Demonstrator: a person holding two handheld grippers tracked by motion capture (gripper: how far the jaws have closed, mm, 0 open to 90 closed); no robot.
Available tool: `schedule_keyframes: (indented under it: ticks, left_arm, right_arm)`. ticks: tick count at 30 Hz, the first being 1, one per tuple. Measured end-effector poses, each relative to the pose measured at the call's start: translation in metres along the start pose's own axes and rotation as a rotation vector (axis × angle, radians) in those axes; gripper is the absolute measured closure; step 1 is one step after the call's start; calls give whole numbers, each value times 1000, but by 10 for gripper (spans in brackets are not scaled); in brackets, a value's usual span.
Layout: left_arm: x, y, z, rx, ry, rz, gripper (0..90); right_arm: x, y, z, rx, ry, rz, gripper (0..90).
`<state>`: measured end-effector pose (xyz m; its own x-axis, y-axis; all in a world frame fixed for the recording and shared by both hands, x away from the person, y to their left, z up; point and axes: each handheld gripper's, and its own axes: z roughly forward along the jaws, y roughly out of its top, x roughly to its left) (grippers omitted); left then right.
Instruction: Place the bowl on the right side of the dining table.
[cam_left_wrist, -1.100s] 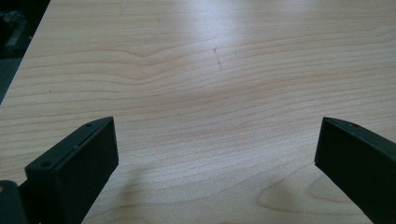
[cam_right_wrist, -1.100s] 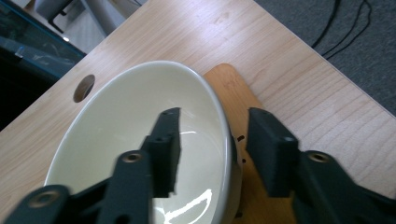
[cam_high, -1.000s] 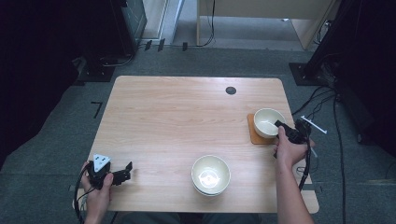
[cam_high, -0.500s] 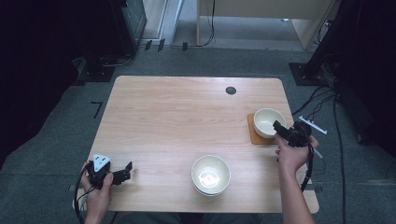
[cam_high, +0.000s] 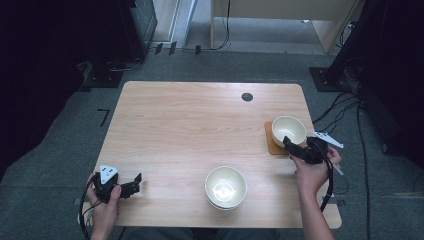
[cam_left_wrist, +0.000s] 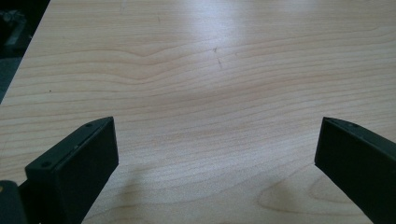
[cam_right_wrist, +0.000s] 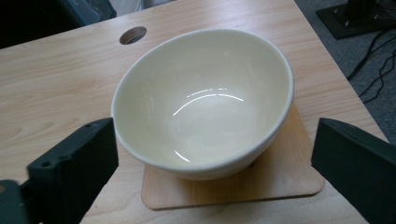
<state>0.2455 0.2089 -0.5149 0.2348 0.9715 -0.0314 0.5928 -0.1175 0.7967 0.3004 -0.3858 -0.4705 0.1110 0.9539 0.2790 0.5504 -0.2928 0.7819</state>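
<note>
- The cream glazed ceramic bowl is sitting upright and empty on a thin square wooden coaster, just ahead of the right hand-held gripper and pointing-side of its jaws.
- In the right gripper view the bowl is lying beyond the two black jaws, which are standing wide apart to either side of it; nothing is pressing on its rim or wall.
- The right hand-held gripper's jaws have just been opening, and the bowl is sitting free in front of them, with no contact that can be made out.
- The coaster is sticking out from under the bowl on the side nearest this hand-held gripper.
- A round dark hole in the light wooden worktop is lying past the bowl, farther from the right hand-held gripper.
- A second cream bowl, resting on what looks like another bowl beneath it, is standing well to the left of the right hand-held gripper, between the two hands.
- The left hand-held gripper is hovering near the worktop's near left corner, well apart from both bowls, its jaws spread wide over bare wood.
</note>
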Motion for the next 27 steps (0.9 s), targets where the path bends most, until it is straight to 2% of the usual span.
schedule_keyframes:
  ticks: [6,10,27]
  left_arm:
    - [0,0,0,0,1,0,0]
    - [-1,0,0,0,2,1,0]
    - [-1,0,0,2,4,3,0]
  right_arm:
    - [-1,-8,-8,-23,-17,-17,0]
    - [-2,-12,-11,-16,-7,-23,0]
    - [-6,-28,-24,4,-18,-57,0]
